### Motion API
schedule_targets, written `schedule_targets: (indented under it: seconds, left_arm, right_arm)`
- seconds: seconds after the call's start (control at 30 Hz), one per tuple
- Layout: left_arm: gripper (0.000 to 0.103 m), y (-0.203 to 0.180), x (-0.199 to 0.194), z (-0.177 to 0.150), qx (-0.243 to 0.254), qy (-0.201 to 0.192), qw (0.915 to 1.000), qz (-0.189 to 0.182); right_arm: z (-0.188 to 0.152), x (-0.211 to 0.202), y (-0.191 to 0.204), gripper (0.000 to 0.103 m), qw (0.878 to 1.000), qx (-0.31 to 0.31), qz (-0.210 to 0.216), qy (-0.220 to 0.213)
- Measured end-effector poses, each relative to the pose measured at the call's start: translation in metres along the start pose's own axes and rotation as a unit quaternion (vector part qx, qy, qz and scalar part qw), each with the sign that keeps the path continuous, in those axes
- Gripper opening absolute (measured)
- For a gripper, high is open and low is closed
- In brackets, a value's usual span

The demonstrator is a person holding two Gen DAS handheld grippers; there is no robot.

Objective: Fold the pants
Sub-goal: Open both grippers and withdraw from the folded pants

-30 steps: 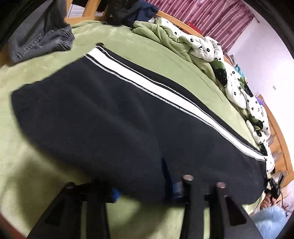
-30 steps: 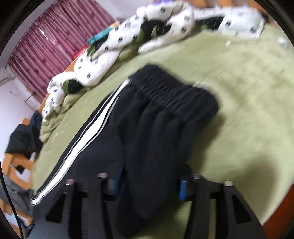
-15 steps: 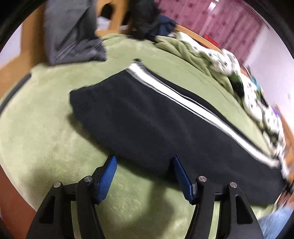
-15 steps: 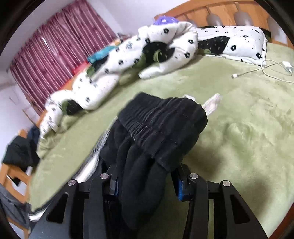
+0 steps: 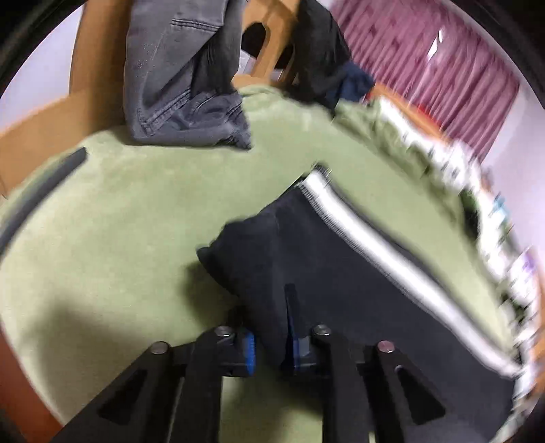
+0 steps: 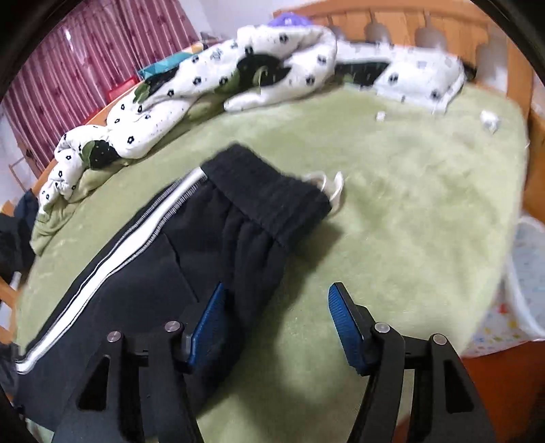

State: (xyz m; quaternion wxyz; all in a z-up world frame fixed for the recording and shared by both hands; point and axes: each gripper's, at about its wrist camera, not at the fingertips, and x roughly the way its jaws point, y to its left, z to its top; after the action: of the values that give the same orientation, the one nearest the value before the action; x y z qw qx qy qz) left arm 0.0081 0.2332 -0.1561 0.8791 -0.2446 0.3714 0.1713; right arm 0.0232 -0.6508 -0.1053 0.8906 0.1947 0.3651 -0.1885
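Black pants (image 5: 340,279) with a white side stripe lie lengthwise on a green blanket (image 5: 119,221). My left gripper (image 5: 270,344) is shut on the near edge of the leg end, which bunches up between its blue pads. In the right wrist view the pants (image 6: 163,272) end in the black elastic waistband (image 6: 269,194) with a white drawstring beside it. My right gripper (image 6: 277,323) is open; the near edge of the waist end lies against its left finger.
Grey jeans (image 5: 177,85) hang over a wooden frame at the foot of the bed. A white flowered quilt (image 6: 204,92) runs along the far side. A wooden headboard (image 6: 408,27), small white bits and a patterned basket (image 6: 521,289) are at the right.
My left gripper was open half a second ago and has closed on the leg-end edge. My right gripper held the waist end lifted; it has opened and the waist lies flat on the blanket.
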Motion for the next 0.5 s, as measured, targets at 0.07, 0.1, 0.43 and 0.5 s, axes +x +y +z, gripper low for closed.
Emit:
schedule_targets:
  seconds: [0.07,0.1,0.43,0.5]
  left_arm:
    - [0.036,0.008,-0.001,-0.008,0.014,0.016,0.9998,0.001]
    - [0.038,0.012,-0.007,-0.012,0.020,0.014,0.9996,-0.013]
    - [0.051,0.000,-0.065,-0.012,0.069,0.021,0.9849,-0.157]
    - [0.051,-0.013,-0.056,0.003,0.066,0.021,0.9859,-0.152]
  right_arm:
    - [0.002,-0.013,0.012,0.063,1.000,-0.011,0.003,-0.012]
    - [0.005,-0.018,0.024,0.063,1.000,-0.018,0.008,-0.016]
    - [0.013,-0.001,0.163,0.063,0.983,-0.166,0.076,-0.015]
    - [0.009,0.013,0.195,0.063,0.973,-0.214,0.089,-0.002]
